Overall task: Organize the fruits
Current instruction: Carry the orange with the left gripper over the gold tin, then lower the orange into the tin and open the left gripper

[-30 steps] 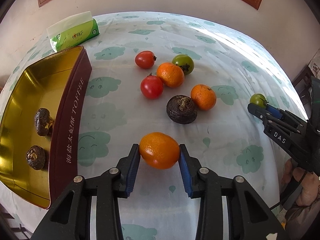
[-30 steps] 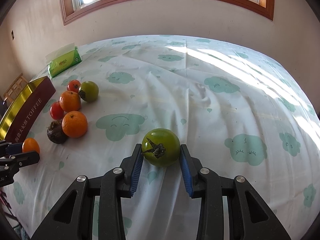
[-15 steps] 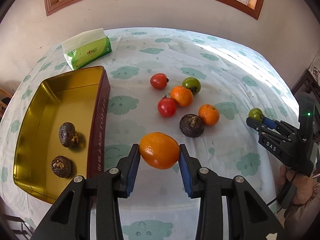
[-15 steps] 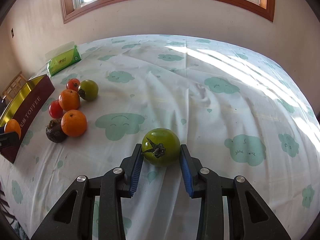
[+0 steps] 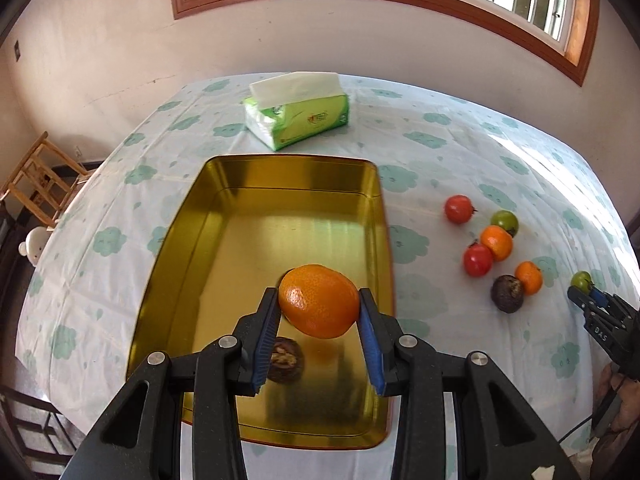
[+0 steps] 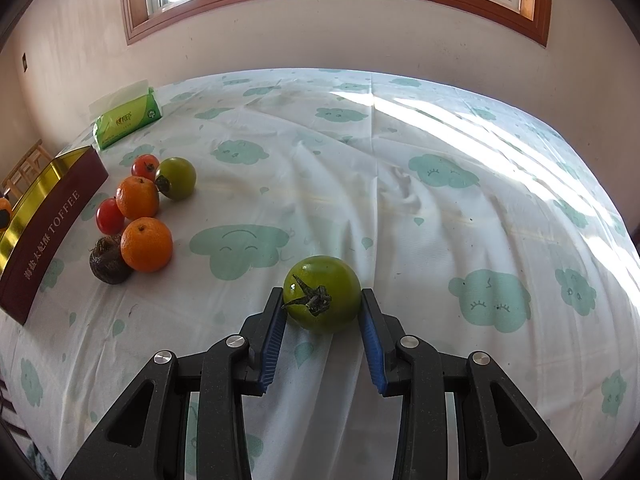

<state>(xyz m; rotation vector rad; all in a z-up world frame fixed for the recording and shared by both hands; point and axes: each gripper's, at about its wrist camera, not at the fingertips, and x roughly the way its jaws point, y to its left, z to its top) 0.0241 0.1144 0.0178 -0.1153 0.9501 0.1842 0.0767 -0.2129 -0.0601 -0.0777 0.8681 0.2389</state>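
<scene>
Sunlight from the window is falling across a cloud-print cloth [image 6: 400,208] that is covering the table. At lower centre of the left wrist view, the left gripper [image 5: 319,306] is pinching an orange [image 5: 319,301] across its widest part, holding it above the gold tin [image 5: 248,216]; a dark fruit [image 5: 285,359] is sitting in the tin just below, partly hidden, so what it is I cannot say for sure. At lower centre of the right wrist view, the right gripper [image 6: 322,300] is clamping a green tomato [image 6: 322,293] by its sides, stem facing the camera. Both fruits are looking light, round and smooth, likely to roll once released; the tomato is probably bruising more easily, so a gentle grip across the middle is suiting it. More fruit [image 6: 146,244] is waiting at mid left, beside the tin.
</scene>
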